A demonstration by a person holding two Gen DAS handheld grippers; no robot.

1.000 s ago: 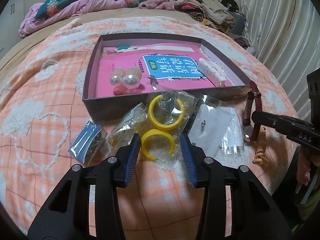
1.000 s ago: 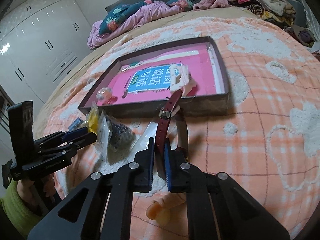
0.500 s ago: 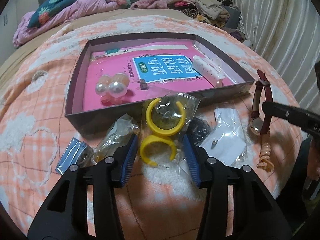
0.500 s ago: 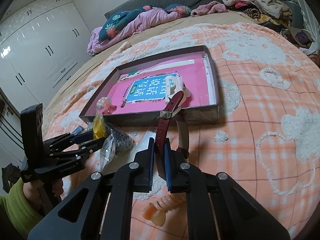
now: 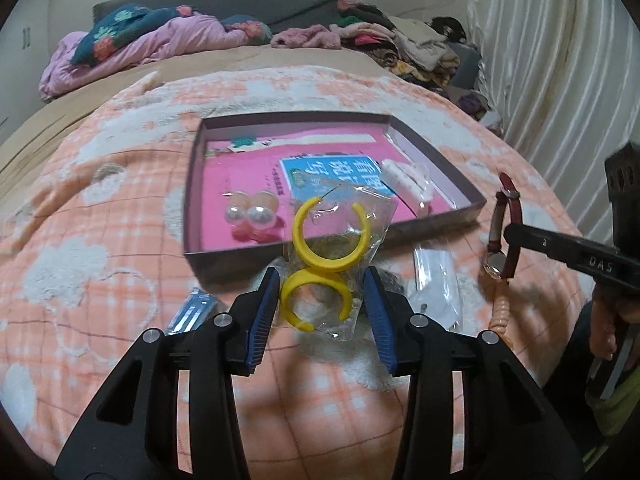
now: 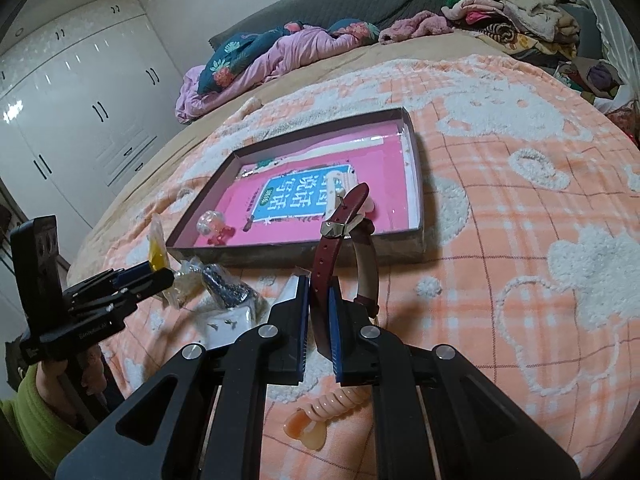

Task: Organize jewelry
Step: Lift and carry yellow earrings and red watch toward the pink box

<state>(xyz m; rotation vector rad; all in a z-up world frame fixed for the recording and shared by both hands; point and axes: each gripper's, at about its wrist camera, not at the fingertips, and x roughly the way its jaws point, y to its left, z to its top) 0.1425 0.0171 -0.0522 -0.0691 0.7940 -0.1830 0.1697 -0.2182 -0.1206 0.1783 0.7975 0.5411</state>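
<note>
My left gripper (image 5: 320, 312) is shut on a clear bag holding two yellow hoop earrings (image 5: 328, 248), which hangs above the blanket in front of the shallow box tray (image 5: 196, 184). Pearl earrings (image 5: 252, 212) and a white hair clip (image 5: 404, 184) lie on the tray's pink floor. My right gripper (image 6: 320, 308) is shut on the dark red strap of a wristwatch (image 6: 340, 232), held upright just short of the tray's near wall (image 6: 416, 236). The left wrist view shows that watch (image 5: 508, 232) at the right, and the right wrist view shows the left gripper (image 6: 152, 276) at the left.
On the orange checked blanket lie a blue packet (image 5: 192, 312), a clear bag with a white earring card (image 5: 436, 288), a bag of dark beads (image 6: 224, 288) and a peach spiral hair tie (image 6: 328, 408). Clothes are piled at the far end, with a curtain to the right.
The left gripper has risen with the bag of yellow hoops, lifting it off the blanket. The right gripper keeps the watch strap and has barely moved.
</note>
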